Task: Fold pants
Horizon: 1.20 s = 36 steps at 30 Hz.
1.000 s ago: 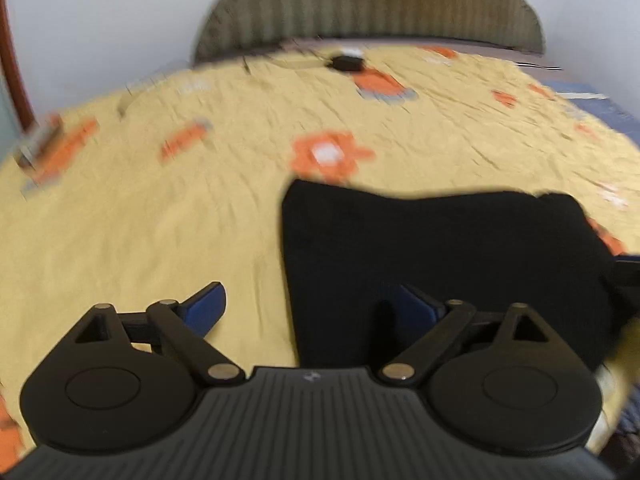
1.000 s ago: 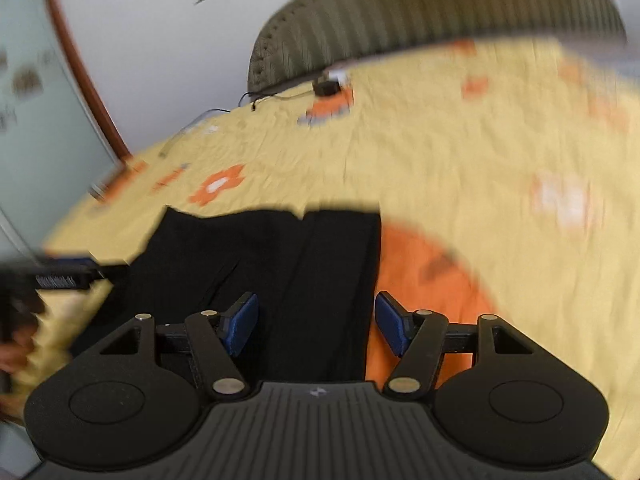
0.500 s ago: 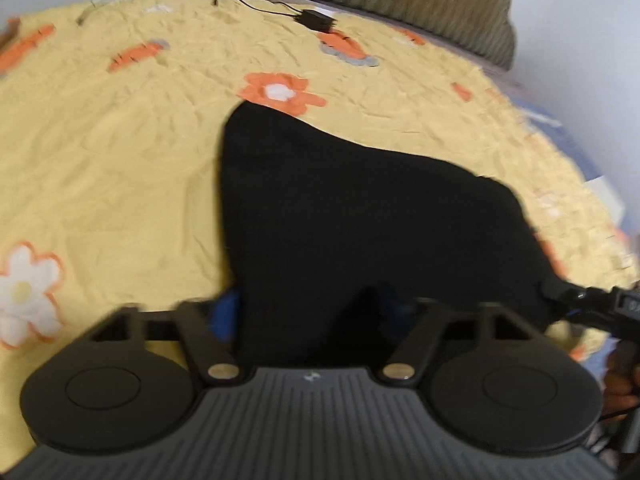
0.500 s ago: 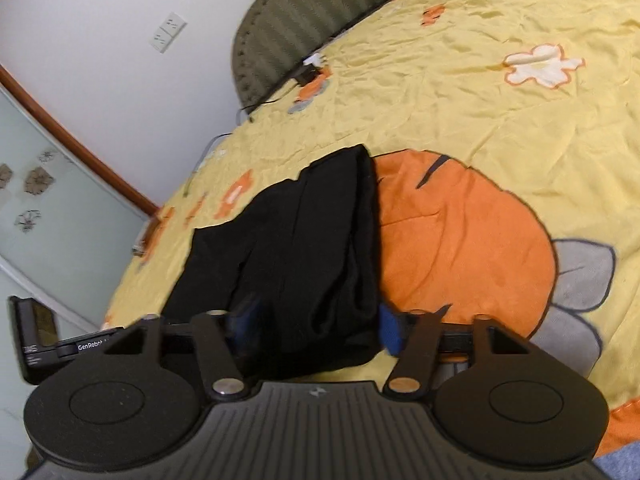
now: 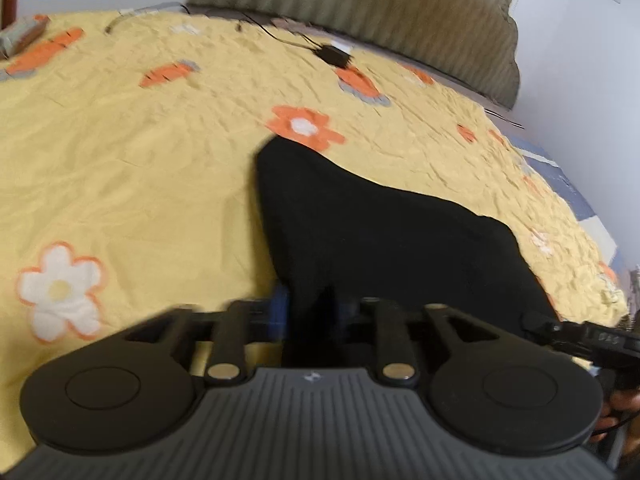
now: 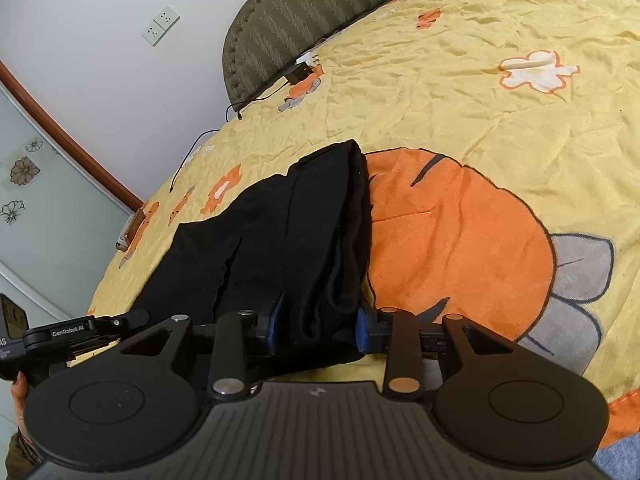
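Observation:
Black pants (image 5: 380, 232) lie folded lengthwise on a yellow flowered bedspread (image 5: 120, 180). My left gripper (image 5: 310, 310) has their near left corner between its blue pads. Its jaws are opening, though the pads still touch the cloth on both sides. In the right wrist view the pants (image 6: 260, 232) run away from me, their doubled right edge lying against a big orange patch (image 6: 460, 240). My right gripper (image 6: 318, 326) straddles that thick edge. Its jaws are closing, with both pads pressed on the bunched cloth. The pants' near hem is hidden behind both gripper bodies.
A ribbed olive headboard (image 5: 360, 8) closes the far end of the bed. A black charger (image 5: 334, 56) with its cable lies on the spread in front of it. The bed drops off at the right (image 5: 592, 216). A hand (image 6: 18, 384) shows at the lower left.
Both pairs of fingers have drawn in from a wide stance over the pants until their pads meet the cloth. Both views have rolled, and the left one has slid sideways.

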Each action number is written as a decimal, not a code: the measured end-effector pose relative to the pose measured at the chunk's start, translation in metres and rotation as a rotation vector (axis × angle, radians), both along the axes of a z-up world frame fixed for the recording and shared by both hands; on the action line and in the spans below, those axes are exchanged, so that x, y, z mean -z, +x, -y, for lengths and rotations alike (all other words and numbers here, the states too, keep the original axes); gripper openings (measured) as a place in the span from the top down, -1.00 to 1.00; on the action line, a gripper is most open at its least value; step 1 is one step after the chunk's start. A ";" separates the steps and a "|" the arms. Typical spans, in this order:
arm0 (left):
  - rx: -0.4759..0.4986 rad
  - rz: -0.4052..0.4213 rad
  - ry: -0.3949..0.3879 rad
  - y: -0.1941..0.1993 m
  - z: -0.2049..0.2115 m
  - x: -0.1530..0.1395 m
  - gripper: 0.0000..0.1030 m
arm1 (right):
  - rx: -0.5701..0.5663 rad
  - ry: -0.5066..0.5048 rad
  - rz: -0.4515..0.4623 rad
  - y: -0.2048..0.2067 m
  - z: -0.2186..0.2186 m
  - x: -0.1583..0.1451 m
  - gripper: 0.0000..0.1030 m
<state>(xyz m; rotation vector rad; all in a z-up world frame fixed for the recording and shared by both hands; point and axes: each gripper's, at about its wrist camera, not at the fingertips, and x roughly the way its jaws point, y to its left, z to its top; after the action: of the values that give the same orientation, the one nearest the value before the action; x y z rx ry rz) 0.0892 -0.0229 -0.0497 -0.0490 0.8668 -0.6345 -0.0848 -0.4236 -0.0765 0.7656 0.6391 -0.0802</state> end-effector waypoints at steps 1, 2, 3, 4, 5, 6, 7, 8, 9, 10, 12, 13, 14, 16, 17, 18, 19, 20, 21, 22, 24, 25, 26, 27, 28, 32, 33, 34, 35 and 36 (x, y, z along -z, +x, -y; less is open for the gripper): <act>-0.021 0.010 0.016 0.001 -0.003 0.000 -0.16 | 0.000 0.007 0.000 0.000 0.001 0.000 0.30; -0.034 0.013 0.013 0.003 -0.008 0.000 -0.29 | -0.007 0.010 0.002 0.000 0.002 0.000 0.29; -0.014 -0.010 0.003 0.007 -0.009 0.002 -0.32 | -0.012 0.014 0.003 0.001 0.003 0.001 0.29; 0.011 -0.054 -0.013 0.012 -0.009 0.006 -0.32 | -0.012 0.028 0.006 0.001 0.004 0.002 0.28; 0.024 -0.116 -0.037 0.019 -0.007 0.013 -0.31 | -0.013 0.040 0.010 0.001 0.006 0.003 0.28; 0.023 -0.135 -0.060 0.022 -0.005 0.017 -0.24 | -0.016 0.042 0.013 0.002 0.006 0.003 0.28; 0.023 -0.119 -0.068 0.022 -0.002 0.016 -0.11 | -0.018 0.039 0.014 0.002 0.006 0.003 0.29; 0.041 -0.144 -0.074 0.025 0.002 0.018 0.33 | -0.019 0.032 0.015 0.002 0.005 0.003 0.30; 0.050 -0.179 -0.092 0.028 0.005 0.020 0.59 | -0.019 0.027 0.016 0.001 0.004 0.002 0.30; 0.042 -0.200 -0.113 0.029 0.005 0.021 0.64 | -0.018 0.022 0.016 0.001 0.003 0.002 0.32; 0.044 -0.187 -0.125 0.028 0.004 0.018 0.82 | -0.017 0.008 0.012 0.001 0.001 0.001 0.34; 0.042 -0.185 -0.133 0.027 0.002 0.016 0.82 | -0.016 0.001 0.010 0.002 0.001 0.001 0.36; 0.037 -0.186 -0.147 0.027 -0.001 0.015 0.83 | -0.014 -0.001 0.010 0.002 0.000 0.000 0.39; 0.036 -0.172 -0.154 0.025 -0.003 0.010 0.83 | -0.009 0.008 0.014 0.001 0.000 0.000 0.46; 0.036 -0.155 -0.149 0.023 -0.003 0.007 0.83 | -0.005 0.023 0.019 0.001 0.000 0.000 0.49; 0.035 -0.138 -0.138 0.021 -0.003 0.003 0.83 | -0.002 0.037 0.023 0.001 0.001 -0.001 0.50; 0.034 -0.120 -0.129 0.018 -0.002 -0.001 0.83 | -0.004 0.038 0.027 0.001 0.000 -0.003 0.52; 0.028 -0.101 -0.117 0.016 -0.002 -0.004 0.83 | -0.007 0.037 0.029 0.002 -0.002 -0.004 0.54; 0.021 -0.088 -0.107 0.014 -0.003 -0.007 0.83 | -0.012 0.040 0.033 0.003 -0.004 -0.006 0.55; 0.010 -0.073 -0.097 0.012 -0.005 -0.010 0.83 | -0.023 0.044 0.039 0.004 -0.006 -0.007 0.55; -0.009 -0.042 -0.076 0.010 -0.012 -0.015 0.83 | -0.041 0.048 0.045 0.009 -0.012 -0.010 0.56; -0.018 -0.032 -0.065 0.010 -0.017 -0.017 0.83 | -0.057 0.049 0.048 0.013 -0.016 -0.010 0.56; -0.033 -0.032 -0.058 0.010 -0.023 -0.017 0.83 | -0.072 0.049 0.050 0.016 -0.020 -0.010 0.56; -0.047 -0.035 -0.058 0.011 -0.030 -0.017 0.83 | -0.084 0.055 0.053 0.020 -0.024 -0.010 0.56; -0.056 -0.033 -0.056 0.011 -0.037 -0.018 0.82 | -0.097 0.062 0.058 0.024 -0.028 -0.010 0.56; -0.077 -0.021 -0.010 0.008 -0.052 -0.015 0.80 | -0.133 0.043 0.047 0.037 -0.045 -0.009 0.56; -0.074 -0.022 0.006 0.008 -0.050 -0.012 0.79 | -0.130 0.022 0.028 0.039 -0.048 -0.008 0.54; -0.063 -0.021 0.028 0.008 -0.047 -0.010 0.78 | -0.128 -0.009 0.007 0.040 -0.050 -0.007 0.41; -0.063 -0.004 0.051 0.006 -0.044 -0.010 0.73 | -0.130 -0.030 -0.007 0.040 -0.052 -0.007 0.25; -0.071 0.017 0.069 0.004 -0.043 -0.011 0.58 | -0.135 -0.033 -0.011 0.038 -0.052 -0.007 0.18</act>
<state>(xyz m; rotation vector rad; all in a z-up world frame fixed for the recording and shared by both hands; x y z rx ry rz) 0.0935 0.0202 -0.0385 -0.0117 0.8666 -0.5373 -0.0467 -0.3720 -0.0700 0.6890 0.6964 0.0282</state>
